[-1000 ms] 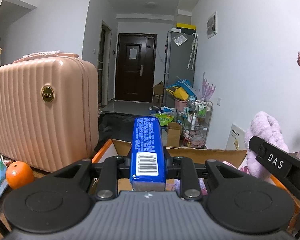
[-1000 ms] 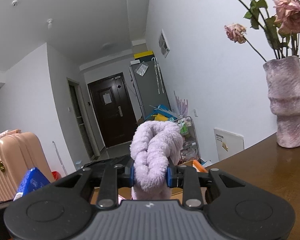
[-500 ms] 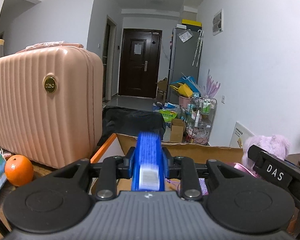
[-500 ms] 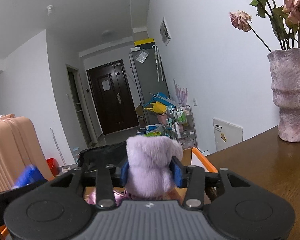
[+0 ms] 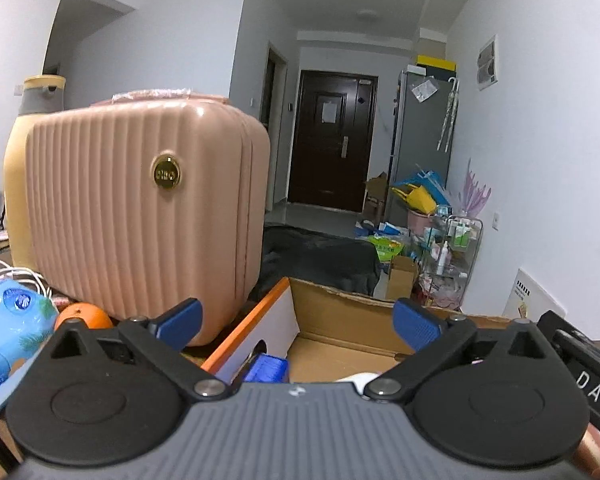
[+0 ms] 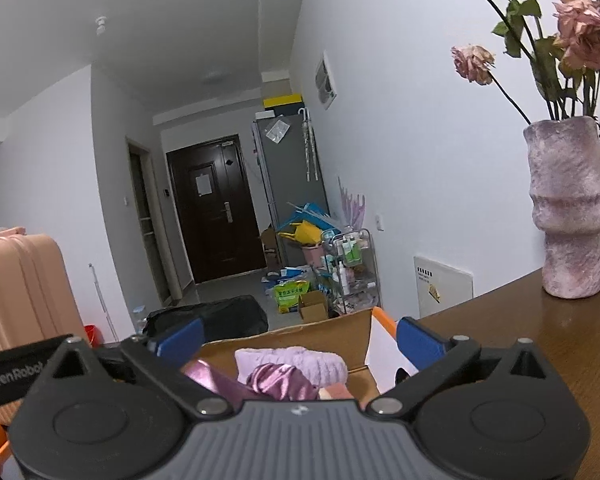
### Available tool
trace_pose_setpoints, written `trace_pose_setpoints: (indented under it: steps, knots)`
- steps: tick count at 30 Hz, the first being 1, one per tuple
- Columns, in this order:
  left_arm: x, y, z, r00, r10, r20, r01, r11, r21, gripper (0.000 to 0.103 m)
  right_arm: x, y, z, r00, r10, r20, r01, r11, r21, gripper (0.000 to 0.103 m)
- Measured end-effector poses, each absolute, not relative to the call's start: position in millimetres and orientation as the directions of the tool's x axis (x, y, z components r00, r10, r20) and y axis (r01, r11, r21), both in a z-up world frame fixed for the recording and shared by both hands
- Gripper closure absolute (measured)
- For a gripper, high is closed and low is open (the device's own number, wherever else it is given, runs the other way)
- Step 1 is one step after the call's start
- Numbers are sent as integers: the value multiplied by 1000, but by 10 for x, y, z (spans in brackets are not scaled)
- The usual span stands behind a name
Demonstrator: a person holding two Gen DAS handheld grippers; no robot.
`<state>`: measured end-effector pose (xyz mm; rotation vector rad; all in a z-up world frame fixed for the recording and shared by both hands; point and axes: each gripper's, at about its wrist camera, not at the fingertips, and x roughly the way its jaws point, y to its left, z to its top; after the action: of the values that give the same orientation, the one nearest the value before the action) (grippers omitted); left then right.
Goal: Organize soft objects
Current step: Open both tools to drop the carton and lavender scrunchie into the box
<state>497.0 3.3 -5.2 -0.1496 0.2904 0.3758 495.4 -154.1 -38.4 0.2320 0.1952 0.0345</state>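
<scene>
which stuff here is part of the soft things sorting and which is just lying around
Part of the job:
- cardboard box
- blue pack, in the box
- lilac plush, in the box
- purple satin cloth, in the box

Lying about:
- pink suitcase
- orange
- vase

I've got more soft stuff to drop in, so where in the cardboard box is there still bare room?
Bare cardboard floor lies between the blue pack and the far wall. The side with the lilac plush and purple satin is crowded.

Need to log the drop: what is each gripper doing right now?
Left gripper: jaws opening, nothing between them; blue pack lies in the box below.
Right gripper: jaws opening, empty; purple plush lies in the box.
</scene>
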Motion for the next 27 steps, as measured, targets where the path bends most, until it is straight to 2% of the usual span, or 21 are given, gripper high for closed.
trace_pose_setpoints:
  steps: [27]
  knots:
    - [4954,40,-136,871,353,-341,-397,915,-67,0,4876,-1549,-417,977,51,-206,-2,973,230,0]
